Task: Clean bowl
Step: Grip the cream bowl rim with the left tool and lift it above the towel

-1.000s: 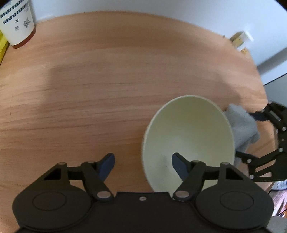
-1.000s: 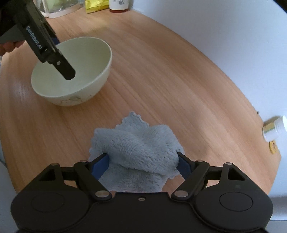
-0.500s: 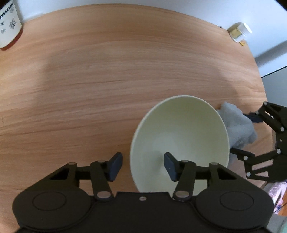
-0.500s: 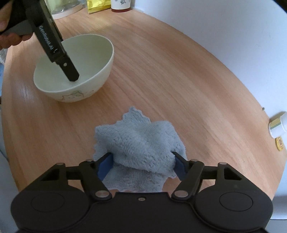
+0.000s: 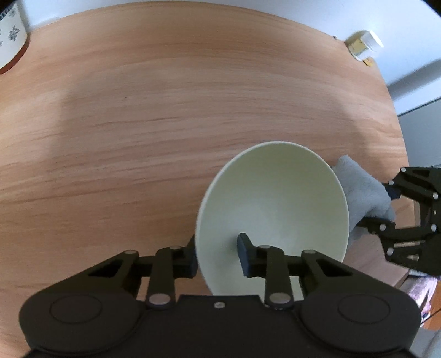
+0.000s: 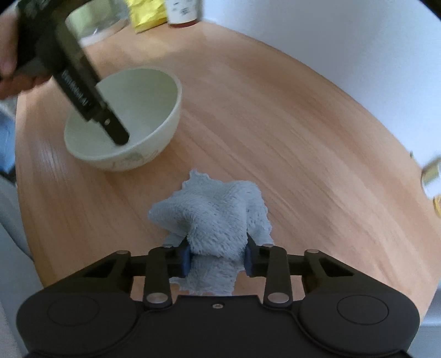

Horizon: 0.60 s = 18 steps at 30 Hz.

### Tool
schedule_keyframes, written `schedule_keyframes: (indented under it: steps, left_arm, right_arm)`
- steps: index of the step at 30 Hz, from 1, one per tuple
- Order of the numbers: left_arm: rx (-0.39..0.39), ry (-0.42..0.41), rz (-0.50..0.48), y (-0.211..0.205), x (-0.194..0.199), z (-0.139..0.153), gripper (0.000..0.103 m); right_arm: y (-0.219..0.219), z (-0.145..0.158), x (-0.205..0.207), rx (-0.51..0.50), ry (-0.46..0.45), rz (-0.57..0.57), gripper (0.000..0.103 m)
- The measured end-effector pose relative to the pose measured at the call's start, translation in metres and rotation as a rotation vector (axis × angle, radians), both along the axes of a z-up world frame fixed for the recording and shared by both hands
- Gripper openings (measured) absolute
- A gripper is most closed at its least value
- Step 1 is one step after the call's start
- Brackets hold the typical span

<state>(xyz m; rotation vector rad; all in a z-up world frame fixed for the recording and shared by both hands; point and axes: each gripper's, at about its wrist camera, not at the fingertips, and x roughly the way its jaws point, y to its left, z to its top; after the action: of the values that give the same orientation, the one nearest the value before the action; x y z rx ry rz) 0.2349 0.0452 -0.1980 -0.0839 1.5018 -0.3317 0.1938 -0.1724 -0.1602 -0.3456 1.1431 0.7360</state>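
Note:
A pale cream bowl [image 5: 275, 203] stands on the wooden table [image 5: 165, 110]. My left gripper [image 5: 217, 256] straddles its near rim, one finger inside and one outside, closed on the wall. In the right wrist view the bowl [image 6: 129, 124] is at the upper left with the left gripper's finger [image 6: 110, 129] in it. My right gripper [image 6: 217, 261] is shut on a grey-blue fluffy cloth [image 6: 217, 212], bunched up off the table. The cloth [image 5: 361, 195] shows just right of the bowl in the left wrist view.
A patterned white cup [image 5: 11, 41] stands at the far left. A small white bottle [image 5: 363, 46] lies at the far right edge, also blurred in the right wrist view [image 6: 430, 176]. A yellow packet [image 6: 146, 13] and a jar [image 6: 182, 13] stand at the back.
My left gripper has closed from wide open onto the bowl's rim. My right gripper has closed on the cloth and lifted it into a bunch, drawing back a little.

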Motion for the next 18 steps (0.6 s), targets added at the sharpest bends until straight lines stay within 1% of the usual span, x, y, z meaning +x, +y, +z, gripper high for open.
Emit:
schedule_keyframes:
  steps: [2, 4, 8, 11, 15, 18]
  left_arm:
    - [-0.015, -0.007, 0.024, 0.004, 0.0, 0.004, 0.014]
    - [-0.04, -0.012, 0.068, 0.01, 0.0, 0.008, 0.009]
    - [-0.035, -0.027, 0.127, 0.015, -0.006, 0.014, 0.009]
    - [-0.049, -0.013, 0.207, 0.021, -0.012, 0.013, 0.009]
    - [-0.122, 0.005, 0.359, 0.038, -0.021, 0.013, 0.01]
    - [-0.205, 0.002, 0.487, 0.051, -0.033, 0.016, 0.011]
  right_arm:
    - [-0.006, 0.002, 0.0, 0.021, 0.011, -0.026, 0.038]
    - [-0.013, 0.005, 0.0, 0.053, 0.023, -0.064, 0.038]
    - [-0.027, 0.019, -0.004, 0.132, 0.037, -0.141, 0.038]
    - [-0.031, 0.025, -0.01, 0.164, 0.029, -0.162, 0.038]
    - [-0.035, 0.027, -0.016, 0.205, 0.035, -0.171, 0.038]
    - [-0.038, 0.032, -0.021, 0.233, 0.035, -0.182, 0.038]
